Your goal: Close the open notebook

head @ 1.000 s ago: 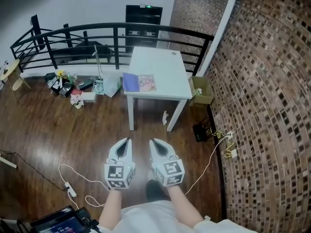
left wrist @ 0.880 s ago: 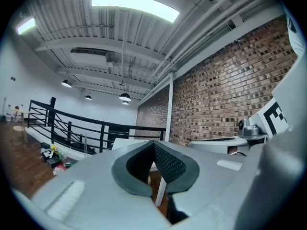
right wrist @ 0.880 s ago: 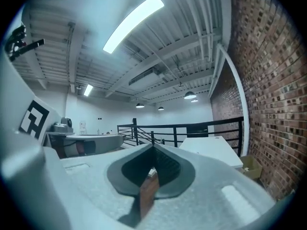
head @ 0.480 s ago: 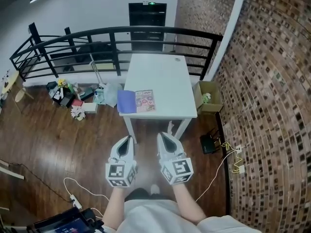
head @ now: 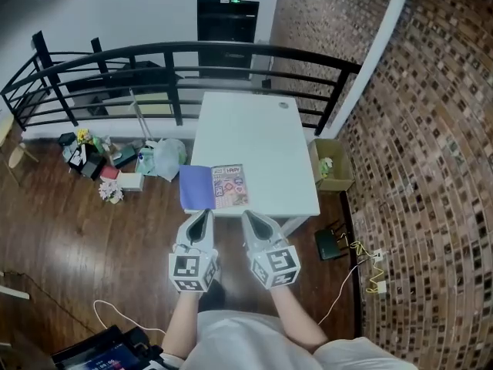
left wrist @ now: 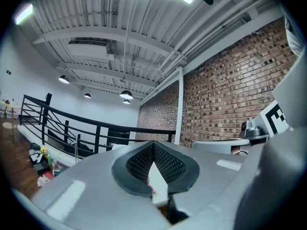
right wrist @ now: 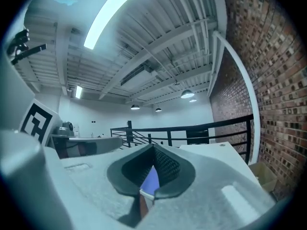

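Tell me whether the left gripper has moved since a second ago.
Yes, forward: the left gripper now nearly meets the near edge of the white table.

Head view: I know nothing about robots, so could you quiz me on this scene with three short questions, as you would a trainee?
1. True or false: the notebook lies open on the white table.
2. Where on the table does it lie? A: near left corner. B: far right corner. C: centre.
3. Fill in: the left claw and right claw are both ___ and hold nothing.

Key: 1 true; 2 A; 3 shut.
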`<action>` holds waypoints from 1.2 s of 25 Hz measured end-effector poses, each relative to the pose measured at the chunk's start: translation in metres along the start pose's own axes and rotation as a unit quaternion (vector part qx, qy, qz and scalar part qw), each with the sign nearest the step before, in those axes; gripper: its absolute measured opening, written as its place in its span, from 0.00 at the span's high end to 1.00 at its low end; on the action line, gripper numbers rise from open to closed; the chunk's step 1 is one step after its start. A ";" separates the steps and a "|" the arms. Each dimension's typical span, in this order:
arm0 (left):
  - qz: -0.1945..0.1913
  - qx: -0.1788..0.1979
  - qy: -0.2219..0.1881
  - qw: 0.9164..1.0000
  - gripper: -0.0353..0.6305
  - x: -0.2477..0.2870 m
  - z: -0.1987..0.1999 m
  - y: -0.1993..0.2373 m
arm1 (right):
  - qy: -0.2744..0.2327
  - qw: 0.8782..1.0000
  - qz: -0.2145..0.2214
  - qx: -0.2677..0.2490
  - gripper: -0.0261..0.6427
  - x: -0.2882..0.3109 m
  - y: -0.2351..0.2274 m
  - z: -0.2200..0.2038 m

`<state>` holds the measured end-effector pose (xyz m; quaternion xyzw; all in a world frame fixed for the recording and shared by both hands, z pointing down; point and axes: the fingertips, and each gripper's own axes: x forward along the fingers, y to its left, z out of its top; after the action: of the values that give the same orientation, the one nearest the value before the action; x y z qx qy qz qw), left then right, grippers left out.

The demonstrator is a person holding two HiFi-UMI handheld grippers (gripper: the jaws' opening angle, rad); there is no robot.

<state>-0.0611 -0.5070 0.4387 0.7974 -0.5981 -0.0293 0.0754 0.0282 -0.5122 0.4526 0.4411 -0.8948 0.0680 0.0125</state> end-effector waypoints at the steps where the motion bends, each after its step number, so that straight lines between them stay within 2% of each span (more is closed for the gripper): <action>1: -0.003 0.000 -0.005 1.000 0.92 0.018 0.008 0.011 | 0.001 1.000 0.001 -0.006 0.97 0.022 -0.006 0.005; 4: -0.011 -0.002 -0.020 1.000 0.92 0.066 0.028 0.048 | -0.001 1.000 0.008 -0.017 0.97 0.084 -0.018 0.023; 8: -0.022 0.004 -0.001 1.000 0.92 0.104 0.023 0.095 | 0.006 1.000 0.006 -0.009 0.97 0.140 -0.023 0.026; 12: -0.003 -0.042 0.045 0.998 0.92 0.124 -0.008 0.146 | 0.043 0.999 -0.002 0.009 0.97 0.167 -0.034 -0.008; 15: 0.018 -0.058 0.082 0.995 0.92 0.127 -0.031 0.190 | 0.068 0.997 -0.001 0.027 0.97 0.184 -0.040 -0.028; 19: 0.041 -0.110 0.148 0.982 0.92 0.134 -0.081 0.246 | 0.085 0.996 -0.002 0.036 0.97 0.200 -0.057 -0.036; 20: 0.036 -0.131 0.168 0.976 0.90 0.134 -0.098 0.256 | 0.090 0.995 -0.001 0.037 0.97 0.202 -0.060 -0.039; 21: 0.026 -0.162 0.186 0.969 0.76 0.134 -0.115 0.266 | 0.097 0.995 -0.002 0.039 0.97 0.203 -0.063 -0.044; 22: 0.014 -0.200 0.198 0.959 0.69 0.134 -0.129 0.275 | 0.104 0.994 -0.004 0.042 0.97 0.204 -0.067 -0.050; 24: -0.012 -0.268 0.215 0.939 0.66 0.136 -0.154 0.291 | 0.117 0.992 -0.010 0.050 0.97 0.207 -0.075 -0.062; 26: -0.049 -0.310 0.252 0.915 0.59 0.138 -0.179 0.296 | 0.131 0.990 -0.012 0.051 0.97 0.208 -0.081 -0.072; 27: -0.074 -0.333 0.276 0.899 0.54 0.137 -0.191 0.293 | 0.138 0.989 -0.012 0.050 0.97 0.208 -0.082 -0.077; 28: -0.104 -0.361 0.296 0.878 0.50 0.137 -0.202 0.286 | 0.143 0.988 -0.011 0.050 0.97 0.210 -0.083 -0.081; 30: -0.158 -0.412 0.319 0.839 0.48 0.137 -0.218 0.270 | 0.151 0.987 -0.009 0.054 0.97 0.212 -0.084 -0.087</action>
<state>-0.2492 -0.6936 0.7014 0.7418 -0.3395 -0.0288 0.5776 -0.0377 -0.7184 0.5657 0.4340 -0.8737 0.1816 0.1239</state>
